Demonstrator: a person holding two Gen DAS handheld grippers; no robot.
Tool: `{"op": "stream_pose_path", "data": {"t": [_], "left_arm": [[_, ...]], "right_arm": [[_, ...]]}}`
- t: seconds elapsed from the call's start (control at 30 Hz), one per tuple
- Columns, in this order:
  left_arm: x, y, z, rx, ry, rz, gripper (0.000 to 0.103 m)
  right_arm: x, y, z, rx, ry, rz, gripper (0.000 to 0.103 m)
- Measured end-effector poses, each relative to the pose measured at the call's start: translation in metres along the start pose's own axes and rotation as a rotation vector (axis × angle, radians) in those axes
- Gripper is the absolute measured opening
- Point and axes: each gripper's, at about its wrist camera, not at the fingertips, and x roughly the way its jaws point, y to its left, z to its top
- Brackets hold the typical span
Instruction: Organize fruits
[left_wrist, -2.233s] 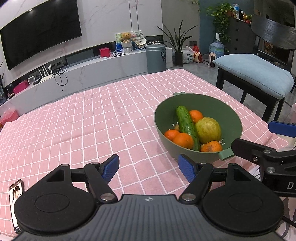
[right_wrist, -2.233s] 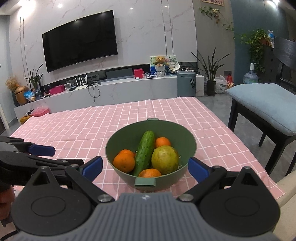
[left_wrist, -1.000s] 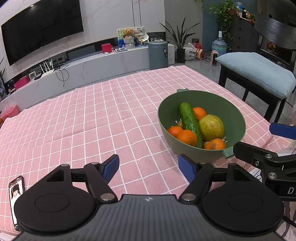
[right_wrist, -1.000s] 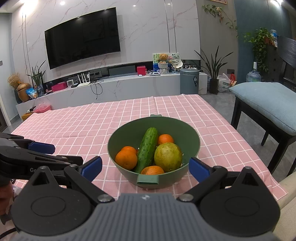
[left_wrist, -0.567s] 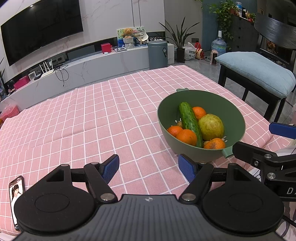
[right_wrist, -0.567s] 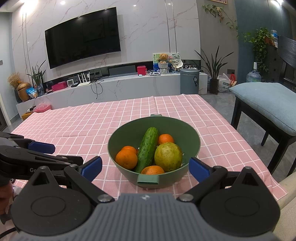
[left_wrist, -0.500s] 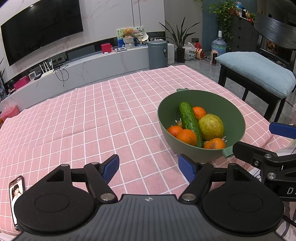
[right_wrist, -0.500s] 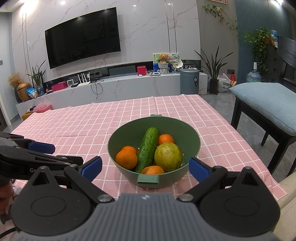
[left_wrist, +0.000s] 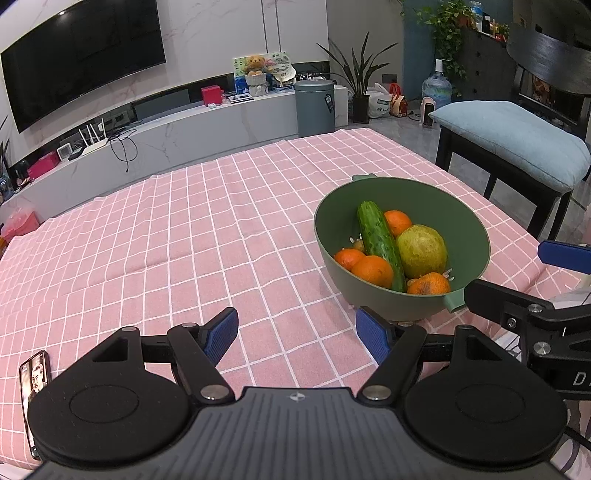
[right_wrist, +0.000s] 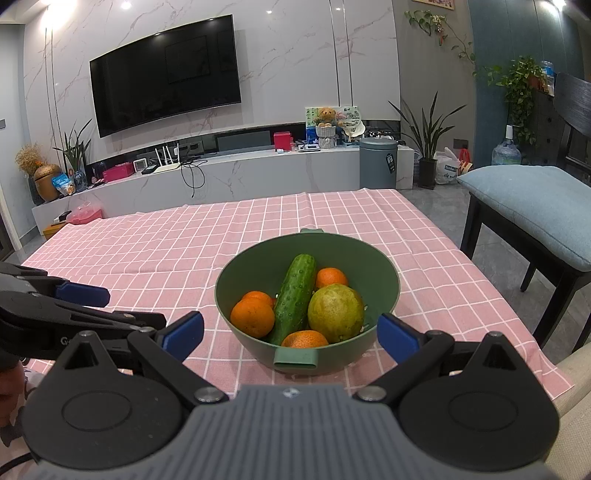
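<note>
A green bowl (left_wrist: 472, 218) stands on the pink checked tablecloth at the table's right side; it also shows in the right wrist view (right_wrist: 388, 273). It holds a cucumber (left_wrist: 378, 240), a yellow-green round fruit (left_wrist: 421, 251) and several oranges (left_wrist: 373, 269). My left gripper (left_wrist: 297, 334) is open and empty, low over the cloth, left of and nearer than the bowl. My right gripper (right_wrist: 291, 334) is open and empty, just short of the bowl's near handle (right_wrist: 297, 356).
A phone (left_wrist: 35, 384) lies at the table's near left edge. A chair with a blue cushion (left_wrist: 517, 144) stands to the right of the table. A TV console and grey bin (left_wrist: 316, 107) lie beyond the far edge.
Both grippers have shifted only slightly since 2.2 s ago, with the bowl a touch nearer in view; over the last second nothing visibly moved.
</note>
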Motion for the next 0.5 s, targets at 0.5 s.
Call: {"op": "stream_pose_path", "data": {"t": [0.5], "left_arm": [[0.0006,0.0012,-0.0011,-0.001,0.005,-0.003,0.085]], "right_arm": [[0.0000,-0.0001,-0.0002,0.000,-0.001,0.000,0.096]]}}
